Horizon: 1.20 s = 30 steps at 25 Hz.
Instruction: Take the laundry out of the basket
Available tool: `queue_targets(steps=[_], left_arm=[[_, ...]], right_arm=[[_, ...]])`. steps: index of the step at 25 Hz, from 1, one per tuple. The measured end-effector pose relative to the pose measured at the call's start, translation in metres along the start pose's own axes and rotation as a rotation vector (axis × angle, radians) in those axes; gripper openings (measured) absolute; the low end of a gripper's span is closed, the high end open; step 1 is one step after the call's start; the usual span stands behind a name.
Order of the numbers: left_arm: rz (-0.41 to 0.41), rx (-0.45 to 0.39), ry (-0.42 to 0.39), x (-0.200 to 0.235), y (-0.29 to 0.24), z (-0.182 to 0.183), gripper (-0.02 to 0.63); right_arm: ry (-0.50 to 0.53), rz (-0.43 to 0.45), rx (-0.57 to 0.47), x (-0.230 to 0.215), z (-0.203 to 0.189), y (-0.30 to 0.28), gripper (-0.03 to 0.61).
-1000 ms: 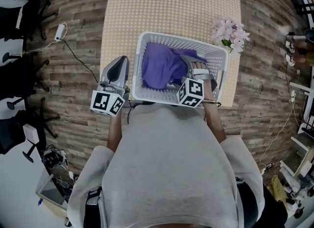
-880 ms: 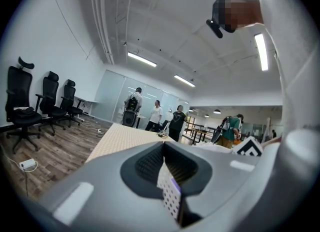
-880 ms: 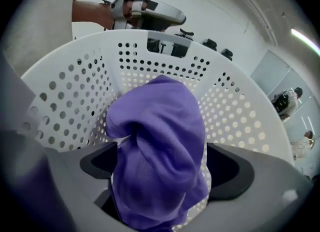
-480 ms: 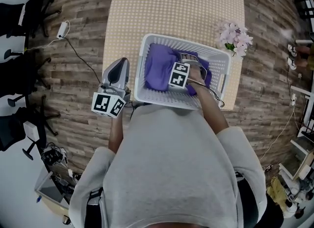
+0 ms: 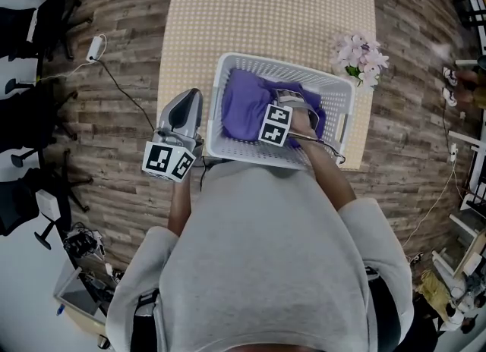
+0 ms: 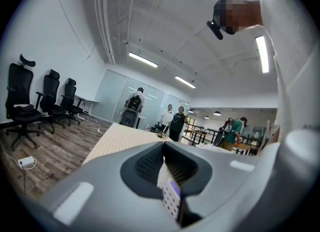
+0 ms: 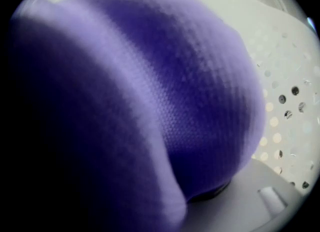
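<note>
A white perforated laundry basket (image 5: 225, 61) stands on the beige dotted table (image 5: 266, 9), near its front edge. Crumpled purple laundry (image 5: 243, 100) lies in it. My right gripper (image 5: 288, 111) reaches down into the basket's middle, and its marker cube covers the jaws in the head view. In the right gripper view the purple cloth (image 7: 165, 86) fills the frame. It bulges between the closing jaws and presses against the one finger (image 7: 250, 198) that shows. My left gripper (image 5: 190, 96) hangs just left of the basket, shut (image 6: 163, 148) and holding nothing.
A bunch of pink flowers (image 5: 357, 51) lies by the basket's far right corner. Black office chairs (image 5: 30, 115) and a cable with an adapter (image 5: 94, 47) are on the wooden floor at the left. Several people (image 6: 172, 121) stand far off beyond the table.
My right gripper has moved from the basket's near right rim leftward and down into the basket, onto the purple cloth. The left gripper has stayed put.
</note>
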<state>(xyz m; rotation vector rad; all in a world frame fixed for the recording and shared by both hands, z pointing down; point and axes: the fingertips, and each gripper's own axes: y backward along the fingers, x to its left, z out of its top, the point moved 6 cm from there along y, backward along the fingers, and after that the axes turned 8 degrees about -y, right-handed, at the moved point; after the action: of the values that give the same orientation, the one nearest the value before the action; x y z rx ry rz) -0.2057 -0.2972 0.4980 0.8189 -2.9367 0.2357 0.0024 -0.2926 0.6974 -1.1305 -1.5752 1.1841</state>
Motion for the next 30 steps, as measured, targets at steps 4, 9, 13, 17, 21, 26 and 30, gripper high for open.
queue_targets(steps=[4, 9, 13, 17, 21, 26, 30], left_arm=[[-0.001, -0.014, 0.007, -0.003, 0.003, 0.001, 0.011], [0.006, -0.027, 0.009, -0.004, 0.007, 0.003, 0.011], [0.0, -0.038, 0.008, -0.006, 0.011, 0.005, 0.011], [-0.01, -0.06, 0.01, -0.008, 0.015, 0.01, 0.011], [-0.033, -0.092, -0.007, -0.011, 0.018, 0.017, 0.011], [-0.055, -0.136, -0.022, -0.027, 0.019, 0.031, 0.011], [-0.07, -0.17, -0.047, -0.036, 0.019, 0.045, 0.011]], right_arm=[[-0.024, -0.093, -0.036, 0.006, -0.002, 0.007, 0.287], [-0.013, -0.21, -0.076, 0.002, -0.001, 0.015, 0.274], [0.008, -0.376, -0.126, -0.008, 0.002, 0.045, 0.269], [0.001, -0.524, -0.197, -0.009, 0.009, 0.098, 0.268], [-0.019, -0.686, -0.266, -0.012, 0.018, 0.155, 0.27], [-0.026, -0.772, -0.305, -0.01, 0.017, 0.186, 0.271], [-0.05, -0.778, -0.331, -0.008, 0.014, 0.19, 0.272]])
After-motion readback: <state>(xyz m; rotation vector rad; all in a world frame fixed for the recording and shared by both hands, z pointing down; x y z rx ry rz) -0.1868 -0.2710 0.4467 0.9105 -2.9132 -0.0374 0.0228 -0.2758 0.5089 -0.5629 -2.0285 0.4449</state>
